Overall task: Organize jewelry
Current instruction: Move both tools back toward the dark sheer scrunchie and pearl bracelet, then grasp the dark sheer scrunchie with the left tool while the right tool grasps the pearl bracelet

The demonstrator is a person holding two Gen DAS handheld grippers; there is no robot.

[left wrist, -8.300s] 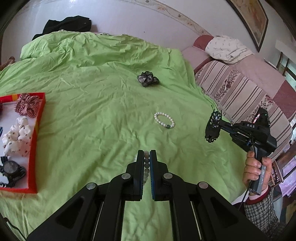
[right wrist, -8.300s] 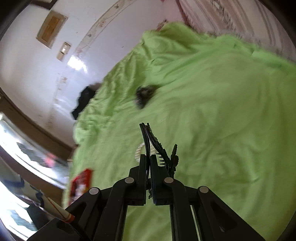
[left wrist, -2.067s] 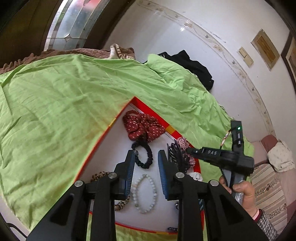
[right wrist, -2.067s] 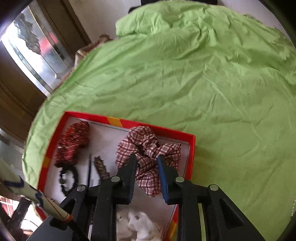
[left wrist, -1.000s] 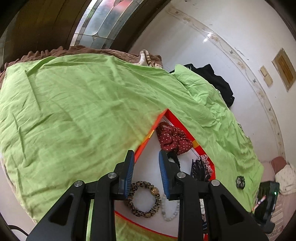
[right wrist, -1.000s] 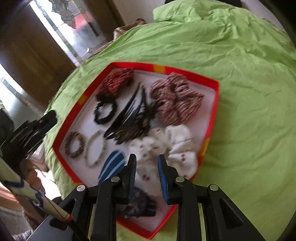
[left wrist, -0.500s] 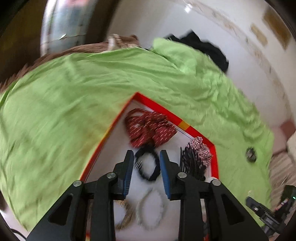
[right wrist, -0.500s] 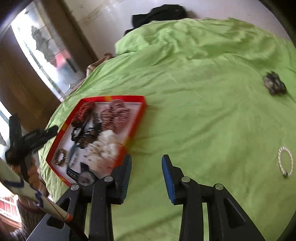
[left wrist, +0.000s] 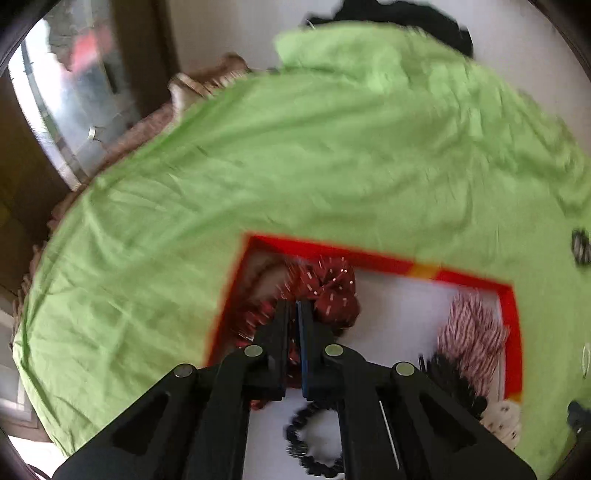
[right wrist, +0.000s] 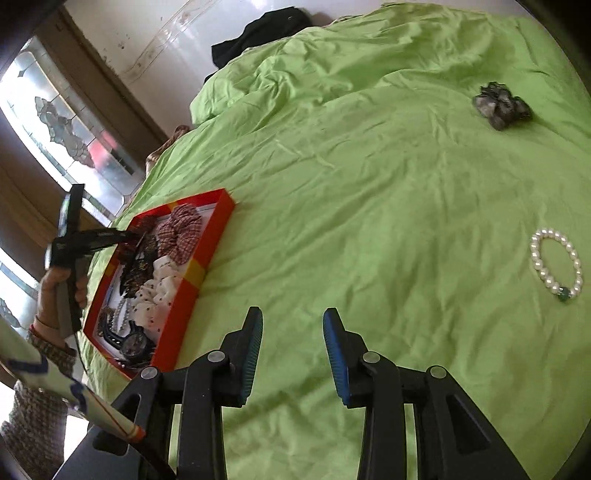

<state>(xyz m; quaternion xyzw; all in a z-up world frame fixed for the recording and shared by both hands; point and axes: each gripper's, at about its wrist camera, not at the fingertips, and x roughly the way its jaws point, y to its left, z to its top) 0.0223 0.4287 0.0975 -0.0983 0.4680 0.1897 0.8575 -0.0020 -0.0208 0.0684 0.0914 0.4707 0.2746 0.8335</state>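
A red-rimmed tray (left wrist: 384,258) (right wrist: 218,229) lies on the green bed cover. My left gripper (left wrist: 295,314) is shut on the dark red dotted scrunchie (left wrist: 332,288) in the tray's far left corner. A plaid scrunchie (left wrist: 472,332), a black hair clip (left wrist: 450,380) and a black bead bracelet (left wrist: 314,439) also lie in the tray. My right gripper (right wrist: 291,332) is open and empty above the cover, right of the tray. A white pearl bracelet (right wrist: 556,264) and a grey scrunchie (right wrist: 500,103) lie on the cover to the right.
The green cover (right wrist: 369,184) spans the bed. A black garment (right wrist: 258,29) lies at the bed's far edge by the wall. A window (right wrist: 66,125) is at the left. The tray also holds a white scrunchie (right wrist: 159,291) and a watch (right wrist: 129,343).
My left gripper has dropped into the tray and shut on the dark red scrunchie. My right gripper has moved right, away from the tray, and opened wider.
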